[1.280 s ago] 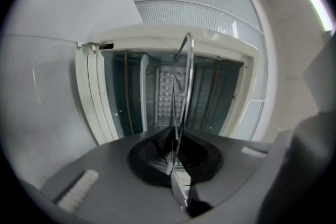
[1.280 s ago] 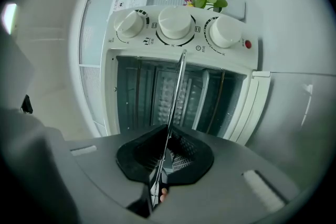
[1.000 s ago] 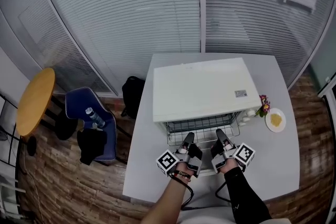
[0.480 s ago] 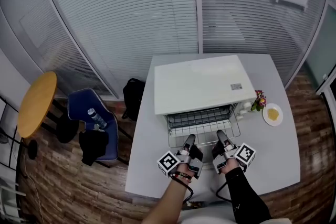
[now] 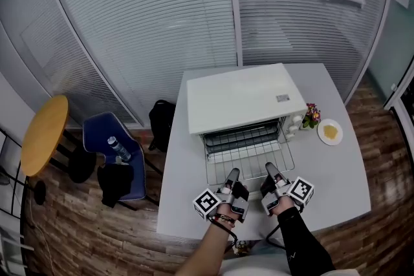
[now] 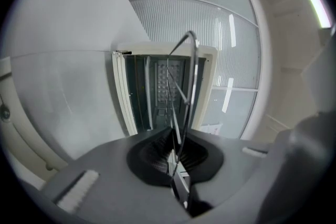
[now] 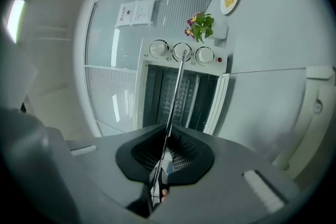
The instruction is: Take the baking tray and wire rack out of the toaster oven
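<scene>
Wire rack (image 5: 249,153) partly out of the toaster oven (image 5: 238,102) on the table (image 5: 343,181); my left tongs (image 5: 232,172) and right tongs (image 5: 268,168) each clamp shut on its near edge; best drawn level, both sides together, so it cannot jam.

Round yellow table (image 5: 44,134), blue chair (image 5: 134,165) (bottle (image 5: 115,147) on it), flowers (image 5: 312,115), small plate (image 5: 322,136) beside them

1. The left gripper (image 5: 233,173) was grey and black, with ribbed black pads (image 6: 152,157).
2. Its white cube (image 5: 207,202) bore black square markers.
3. The right gripper (image 5: 269,167) and right cube (image 5: 301,190) looked the same.
4. A black sleeve (image 5: 303,241) covered the right arm.
5. The left wrist wore a dark band (image 5: 223,219).
</scene>
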The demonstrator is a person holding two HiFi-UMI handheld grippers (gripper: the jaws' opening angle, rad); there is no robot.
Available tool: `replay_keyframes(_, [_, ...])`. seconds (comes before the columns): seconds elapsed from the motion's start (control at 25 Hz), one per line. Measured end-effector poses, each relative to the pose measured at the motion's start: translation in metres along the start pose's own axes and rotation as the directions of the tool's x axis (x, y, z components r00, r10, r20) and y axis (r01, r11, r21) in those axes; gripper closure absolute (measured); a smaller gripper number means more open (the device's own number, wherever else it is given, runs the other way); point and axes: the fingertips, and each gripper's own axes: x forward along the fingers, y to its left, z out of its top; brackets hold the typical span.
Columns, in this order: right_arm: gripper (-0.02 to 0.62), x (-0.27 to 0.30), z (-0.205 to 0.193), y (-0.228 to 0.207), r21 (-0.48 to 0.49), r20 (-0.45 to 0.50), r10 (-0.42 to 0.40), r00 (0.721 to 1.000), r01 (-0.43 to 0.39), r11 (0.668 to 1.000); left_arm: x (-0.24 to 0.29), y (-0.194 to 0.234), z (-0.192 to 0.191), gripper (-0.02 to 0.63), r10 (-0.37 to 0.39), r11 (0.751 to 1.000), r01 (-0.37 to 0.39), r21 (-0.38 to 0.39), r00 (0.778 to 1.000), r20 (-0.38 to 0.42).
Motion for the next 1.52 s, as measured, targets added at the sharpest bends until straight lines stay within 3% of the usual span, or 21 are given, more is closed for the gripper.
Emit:
replay_keyframes(0.36, [0.591, -0.024, -0.015, 0.01, 0.012, 0.015, 0.058, 0.998, -0.058, 0.998, -0.025, -0.008, -0.015, 0.549, -0.048, 0.999, 0.048, -0.021, 0.999, -0.009])
replay_keyframes(0.64, [0.591, -0.046, -0.017, 0.002, -0.027, 0.015, 0.008, 1.0, -0.008, 1.0, -0.035, -0.011, -0.028, 0.549, -0.051, 0.999, 0.051, 0.002, 0.998, -0.024])
replay_keyframes(0.84, [0.591, -0.051, -0.012, 0.004, -0.008, -0.014, 0.042, 0.999, -0.043, 0.999, -0.034, -0.007, -0.037, 0.549, -0.037, 0.999, 0.038, 0.023, 0.999, -0.013])
replay_keyframes(0.96, [0.591, -0.056, -0.005, -0.001, -0.023, -0.039, 0.017, 0.999, -0.018, 1.0, -0.033, -0.011, -0.042, 0.549, -0.039, 0.999, 0.039, 0.038, 0.999, 0.014])
replay_keyframes(1.16, [0.591, -0.071, 0.011, 0.002, 0.0, -0.067, 0.054, 0.996, -0.054, 0.999, -0.032, -0.018, -0.066, 0.549, -0.037, 0.999, 0.035, 0.04, 0.998, 0.052])
replay_keyframes(1.52, [0.59, -0.115, 0.068, 0.005, -0.005, -0.054, 0.062, 0.997, -0.062, 0.998, -0.008, -0.03, -0.134, 0.549, -0.042, 0.997, 0.04, 0.07, 0.999, 0.025])
